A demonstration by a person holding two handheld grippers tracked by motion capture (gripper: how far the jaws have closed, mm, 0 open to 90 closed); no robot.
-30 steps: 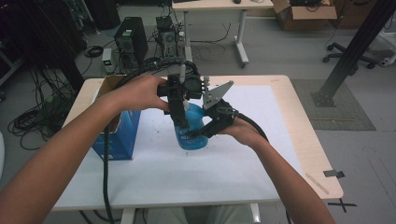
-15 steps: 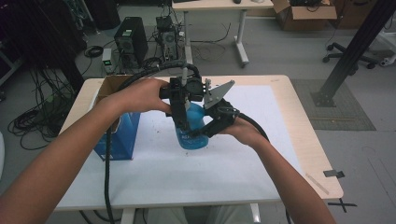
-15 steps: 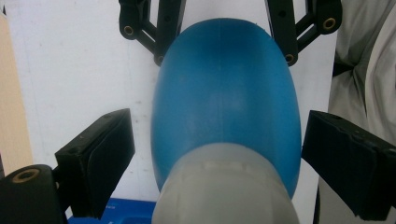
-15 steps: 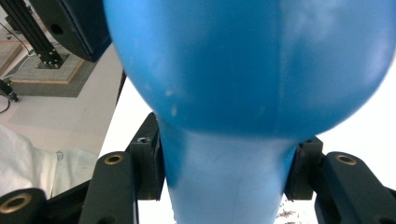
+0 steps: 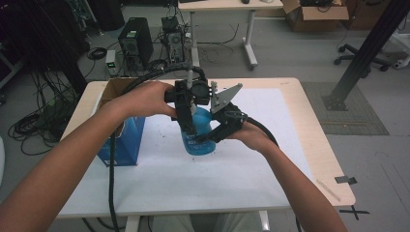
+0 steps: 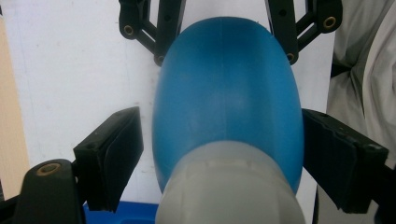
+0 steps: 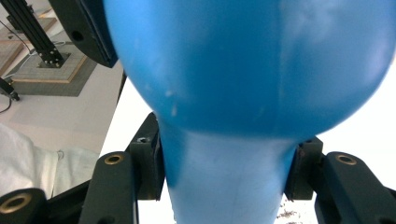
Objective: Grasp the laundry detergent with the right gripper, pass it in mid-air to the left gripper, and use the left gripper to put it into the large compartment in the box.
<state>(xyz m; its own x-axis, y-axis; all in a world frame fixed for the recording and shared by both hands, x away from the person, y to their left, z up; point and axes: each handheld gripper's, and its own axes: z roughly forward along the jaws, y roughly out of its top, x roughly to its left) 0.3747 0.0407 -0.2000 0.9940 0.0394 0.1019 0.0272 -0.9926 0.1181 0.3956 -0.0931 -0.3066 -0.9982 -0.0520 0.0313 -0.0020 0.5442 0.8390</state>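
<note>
Standing at the middle of the counter, on its white sheet, is a blue plastic bottle with a pale grey cap end. The right hand-held gripper comes in from the right and low, its two jaws clamped on the narrower part of the bottle; in the right gripper view the pads press both sides of it. The left hand-held gripper reaches down from above, jaws spread wide on either side of the bottle's body. In the left gripper view one pad stands clear of the blue surface. A blue box with an open cardboard top stands near the counter's left edge.
</note>
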